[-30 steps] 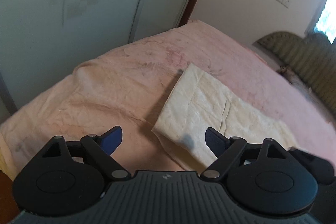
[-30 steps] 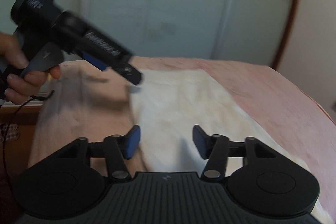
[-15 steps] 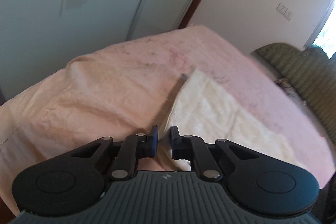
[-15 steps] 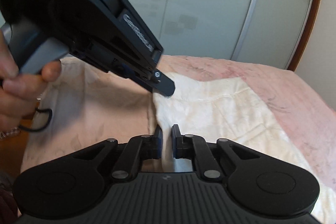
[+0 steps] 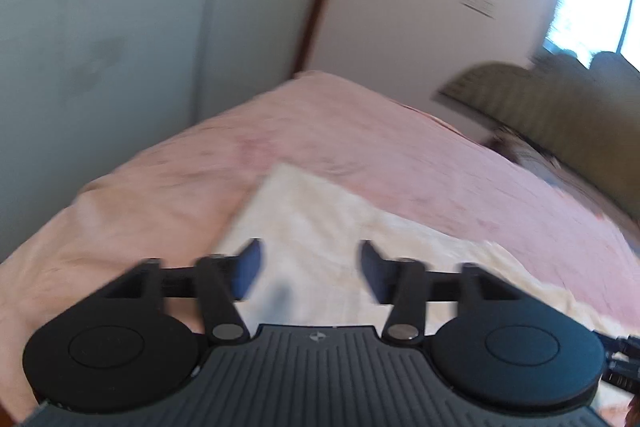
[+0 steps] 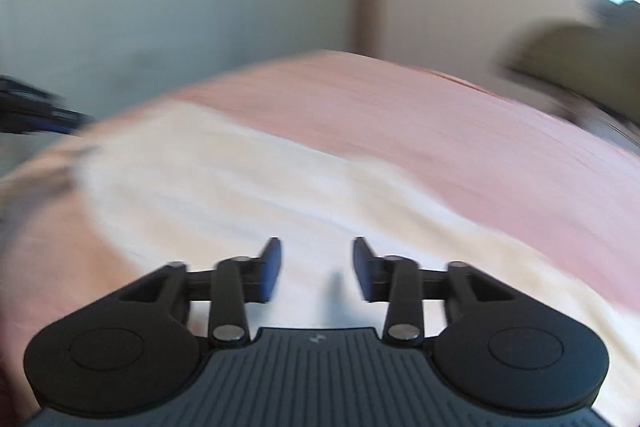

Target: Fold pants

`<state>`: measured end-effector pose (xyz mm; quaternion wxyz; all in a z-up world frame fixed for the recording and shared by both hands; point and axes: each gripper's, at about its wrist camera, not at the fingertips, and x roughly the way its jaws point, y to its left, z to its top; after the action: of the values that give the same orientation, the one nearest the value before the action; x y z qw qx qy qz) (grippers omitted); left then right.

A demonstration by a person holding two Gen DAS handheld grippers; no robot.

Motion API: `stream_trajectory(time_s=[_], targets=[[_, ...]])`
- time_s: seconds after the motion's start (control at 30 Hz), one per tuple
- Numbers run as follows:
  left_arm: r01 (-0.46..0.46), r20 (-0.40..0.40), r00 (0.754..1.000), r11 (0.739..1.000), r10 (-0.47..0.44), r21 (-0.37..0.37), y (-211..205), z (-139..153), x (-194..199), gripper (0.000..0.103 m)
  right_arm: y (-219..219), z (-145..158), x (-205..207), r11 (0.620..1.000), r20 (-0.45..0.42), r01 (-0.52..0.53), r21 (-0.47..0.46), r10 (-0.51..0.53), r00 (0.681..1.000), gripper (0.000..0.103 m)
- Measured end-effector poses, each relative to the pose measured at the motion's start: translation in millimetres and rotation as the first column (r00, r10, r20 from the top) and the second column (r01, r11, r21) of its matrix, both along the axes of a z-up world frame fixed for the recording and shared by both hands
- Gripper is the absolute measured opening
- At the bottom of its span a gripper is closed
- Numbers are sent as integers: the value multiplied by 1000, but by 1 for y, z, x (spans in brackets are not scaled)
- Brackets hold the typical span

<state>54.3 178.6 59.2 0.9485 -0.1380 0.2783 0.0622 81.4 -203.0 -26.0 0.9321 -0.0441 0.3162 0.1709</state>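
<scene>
Both pairs of jaws, pressed nearly together half a second ago, now stand parted with nothing between them; both views have also swung and blurred, so the grippers were moving as the jaws let go.

Left gripper: released, its blue-padded fingers spread over the near end of the pants; right gripper: likewise released and carrying nothing, above the same cloth.

Cream and already folded into a long flat strip, the pants lie on the pink bedspread, one squared end towards the bed's near left corner, the length running off to the right along the near side; whether the fingers touch the cloth I cannot tell through the blur.

By my reckoning the fabric is light, soft and limp, neither slippery nor fragile; it will sag and lose its layers if lifted at one point, so the sound hold is a pinch at each of the two corners of the squared end, through every layer, one gripper to a corner, carried over together.

Beyond the bed stand pale wardrobe doors, a wall with a small plate too blurred to make out, and an olive headboard at the far right.

No brand, label or lettering can be read in either view; a small emblem on the left gripper body carries no words.
</scene>
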Motion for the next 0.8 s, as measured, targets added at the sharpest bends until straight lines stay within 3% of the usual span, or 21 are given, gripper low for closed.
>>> stream_trajectory(time_s=[0.07, 0.17, 0.2, 0.23, 0.3, 0.37, 0.43, 0.5, 0.57, 0.7, 0.77, 0.8], targets=[[101, 1, 995, 993, -101, 57, -38, -4, 12, 69, -43, -10, -6, 990, -26, 142, 5, -141, 990, 42], [270, -51, 963, 954, -265, 128, -96, -16, 30, 71, -91, -36, -19, 960, -93, 260, -104, -269, 959, 45], [294, -66, 955, 947, -287, 133, -111, -20, 33, 71, -105, -35, -33, 961, -86, 271, -50, -275, 958, 52], [330, -77, 943, 936, -322, 123, -126, -24, 36, 71, -118, -32, -40, 959, -106, 282, -10, -281, 954, 52], [409, -103, 911, 908, -400, 93, -151, -29, 45, 71, -145, -23, -52, 947, -91, 320, 11, -317, 944, 52], [477, -116, 877, 875, -467, 85, -179, -32, 52, 71, -173, -18, -53, 921, -64, 390, -25, -391, 918, 52], [534, -118, 844, 838, -522, 109, -211, -35, 57, 71, -206, -16, -36, 896, -38, 443, -31, -444, 895, 52], [587, -111, 809, 798, -577, 134, -244, -37, 60, 71, -245, -22, -14, 868, -86, 497, -4, -496, 864, 52], [647, -109, 762, 745, -638, 164, -275, -45, 61, 77, -267, -32, 2, 858, -150, 513, -30, -511, 846, 52], [745, -188, 666, 628, -722, 225, -317, -74, 53, 80, -263, -39, -18, 901, -142, 406, -151, -426, 893, 58], [763, -204, 646, 612, -736, 206, -323, -84, 50, 78, -264, -34, -28, 899, -156, 401, -177, -428, 890, 59], [761, -195, 648, 620, -736, 190, -328, -84, 51, 78, -265, -30, -29, 890, -146, 415, -187, -443, 884, 59]])
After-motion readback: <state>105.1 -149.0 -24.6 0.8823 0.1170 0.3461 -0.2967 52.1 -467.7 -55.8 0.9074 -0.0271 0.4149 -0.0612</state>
